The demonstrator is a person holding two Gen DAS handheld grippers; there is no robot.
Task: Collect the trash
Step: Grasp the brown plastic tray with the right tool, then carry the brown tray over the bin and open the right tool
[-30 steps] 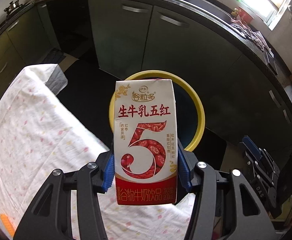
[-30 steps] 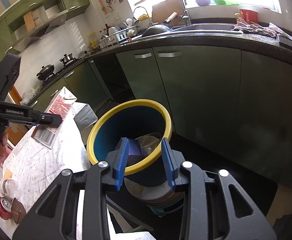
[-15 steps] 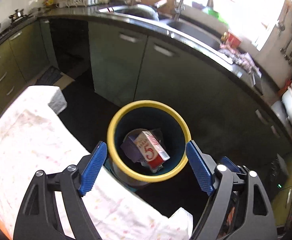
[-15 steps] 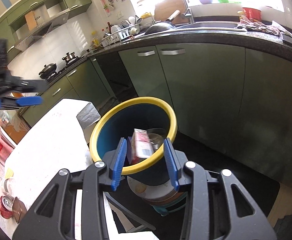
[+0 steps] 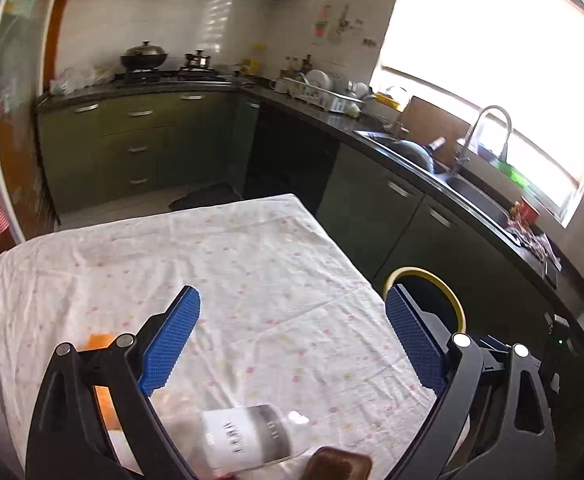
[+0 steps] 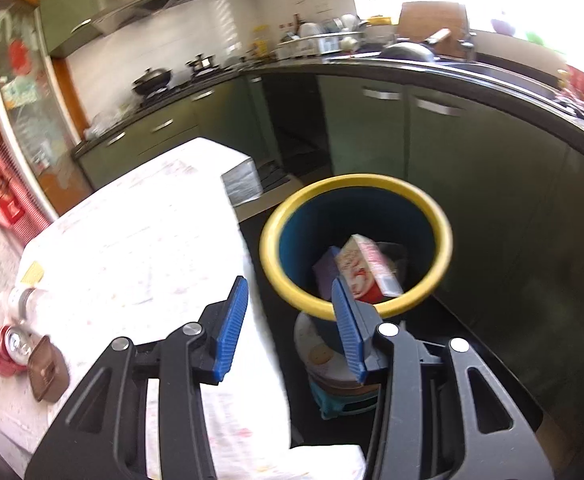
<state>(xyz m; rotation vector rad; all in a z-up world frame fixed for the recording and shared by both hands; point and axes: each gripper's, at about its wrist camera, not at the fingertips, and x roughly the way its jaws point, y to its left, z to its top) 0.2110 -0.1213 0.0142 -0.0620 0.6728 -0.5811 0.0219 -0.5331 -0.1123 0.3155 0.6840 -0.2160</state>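
Observation:
The blue bin with a yellow rim (image 6: 355,181) stands on the floor beside the table. In it lies the red and white milk carton (image 6: 367,272) against a purple packet (image 6: 325,276). My right gripper (image 6: 288,282) hovers between the table edge and the bin; its jaws are opening with nothing between them. My left gripper (image 5: 292,296) is over the white flowered tablecloth (image 5: 252,264), its jaws opening wide and empty. Below it lie a clear labelled plastic bottle (image 5: 252,440) and a brown piece (image 5: 337,466). The bin's rim (image 5: 423,274) shows behind my left gripper's right finger.
On the table's near left lie a crushed red can (image 6: 6,348), a brown lid-like piece (image 6: 46,374), a bottle (image 6: 22,300) and a yellow scrap (image 6: 32,272). Something orange (image 5: 100,340) lies by the left finger. Green cabinets (image 6: 471,152) and a dark counter ring the room.
My left gripper let go of the milk carton, which dropped into the bin, then swung left over the table. My right gripper shifted towards the table and widened.

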